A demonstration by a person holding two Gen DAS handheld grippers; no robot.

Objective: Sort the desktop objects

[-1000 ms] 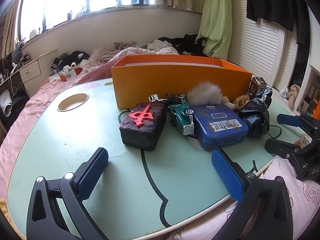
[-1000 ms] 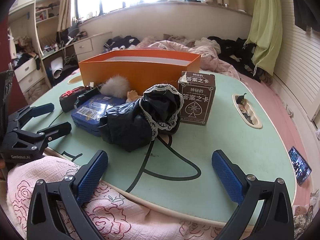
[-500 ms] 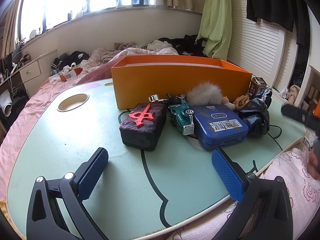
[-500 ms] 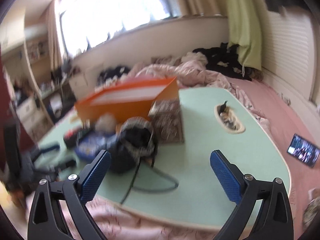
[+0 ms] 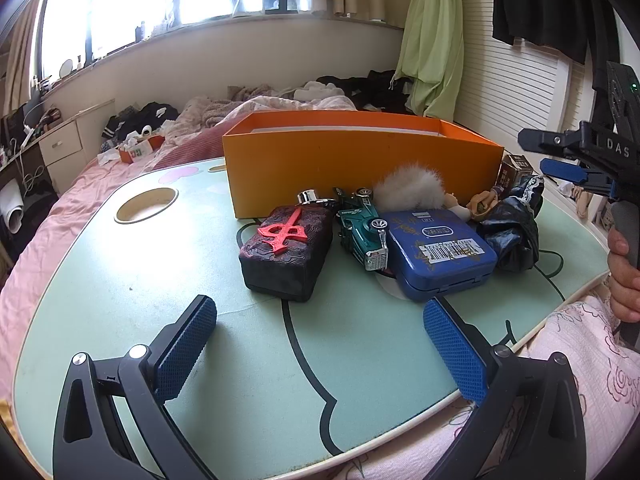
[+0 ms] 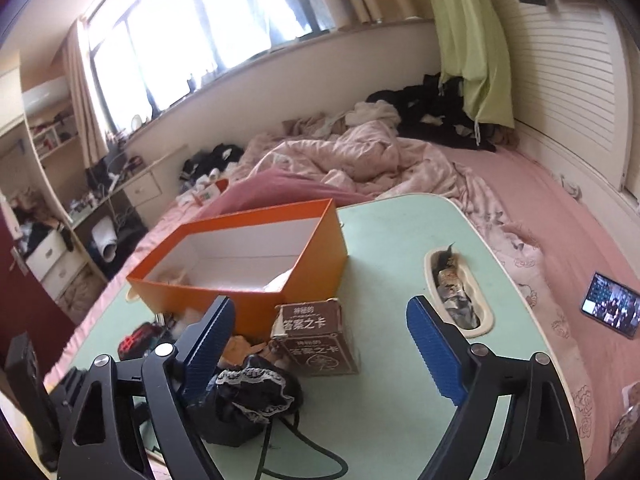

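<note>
An open orange box (image 5: 360, 168) stands at the back of the green table (image 5: 160, 280). In front of it lie a black case with a red symbol (image 5: 286, 252), a green toy car (image 5: 362, 232), a blue tin (image 5: 438, 252), a white fluffy ball (image 5: 408, 192), black lacy cloth (image 5: 512, 232) and a brown card box (image 6: 316, 340). My left gripper (image 5: 316, 320) hovers open before the case, holding nothing. My right gripper (image 6: 320, 312) is raised above the table's right side, its jaws closing. The card box shows ahead between the fingers, untouched.
The table has a round cup hole (image 5: 146, 204) at the left and an oval slot (image 6: 456, 300) with small bits at the right. A phone (image 6: 610, 310) lies on the pink bed. A hand (image 5: 624, 280) holds the right gripper's handle.
My right gripper has risen, rolled and moved in over the table, now looking down into the orange box, with its fingers closer together. The left gripper has stayed put.
</note>
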